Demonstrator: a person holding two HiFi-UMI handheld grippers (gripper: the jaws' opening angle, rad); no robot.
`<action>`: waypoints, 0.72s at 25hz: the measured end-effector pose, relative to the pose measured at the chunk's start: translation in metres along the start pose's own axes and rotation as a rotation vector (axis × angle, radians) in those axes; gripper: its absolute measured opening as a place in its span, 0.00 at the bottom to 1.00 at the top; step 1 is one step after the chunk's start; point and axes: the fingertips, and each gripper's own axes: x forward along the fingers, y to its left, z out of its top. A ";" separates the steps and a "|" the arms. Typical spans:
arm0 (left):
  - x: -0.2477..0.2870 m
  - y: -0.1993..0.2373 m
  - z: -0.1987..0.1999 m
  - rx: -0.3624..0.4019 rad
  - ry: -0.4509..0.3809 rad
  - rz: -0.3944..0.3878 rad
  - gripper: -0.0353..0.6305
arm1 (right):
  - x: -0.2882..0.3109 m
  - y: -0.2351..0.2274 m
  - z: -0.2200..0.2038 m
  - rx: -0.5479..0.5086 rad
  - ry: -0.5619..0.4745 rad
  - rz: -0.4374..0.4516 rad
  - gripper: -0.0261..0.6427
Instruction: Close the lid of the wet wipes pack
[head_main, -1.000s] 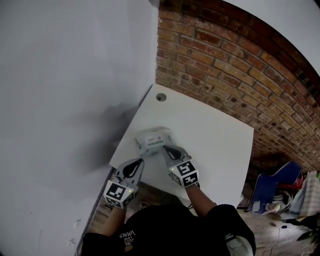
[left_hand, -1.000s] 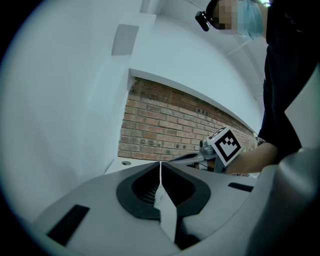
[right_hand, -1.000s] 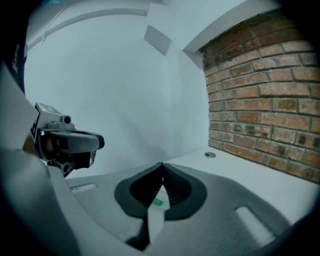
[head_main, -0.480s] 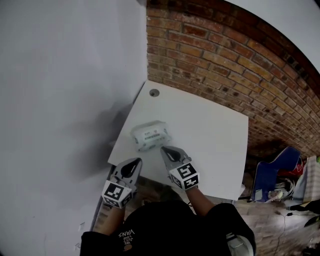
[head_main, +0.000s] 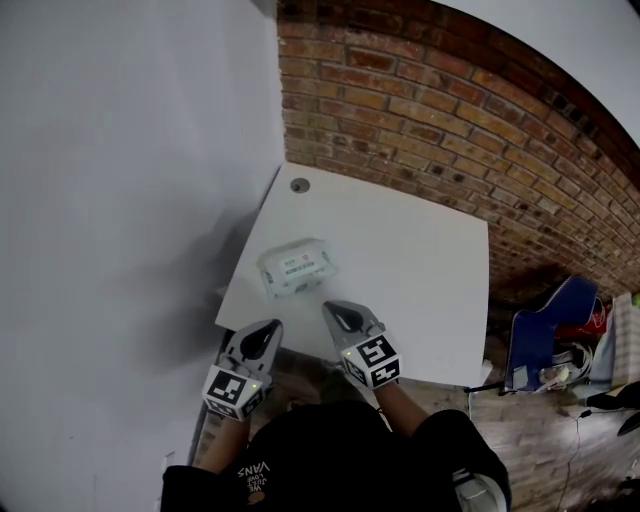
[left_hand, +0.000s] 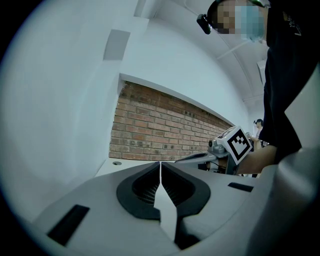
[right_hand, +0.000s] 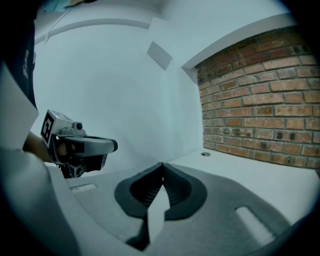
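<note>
Right gripper (head_main: 340, 314) pulled back off wipes pack (head_main: 297, 267) since a second ago, now apart from it at near bench (head_main: 430, 260) edge. Left gripper (head_main: 266, 332) also back, beside it. Both jaws clenched, nothing between. Pack lies on bench toward white-wall side, lid looks flat down; closing likely done. Wipes inside not visible.
</note>
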 end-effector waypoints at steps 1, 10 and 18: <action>-0.002 -0.001 0.000 -0.001 0.000 -0.002 0.07 | -0.003 0.002 0.000 0.000 -0.001 0.000 0.04; -0.018 -0.008 -0.004 -0.008 -0.018 -0.013 0.07 | -0.021 0.019 -0.004 0.011 -0.021 -0.017 0.04; -0.024 -0.013 -0.002 -0.016 -0.030 -0.020 0.07 | -0.033 0.026 -0.009 0.020 -0.016 -0.032 0.03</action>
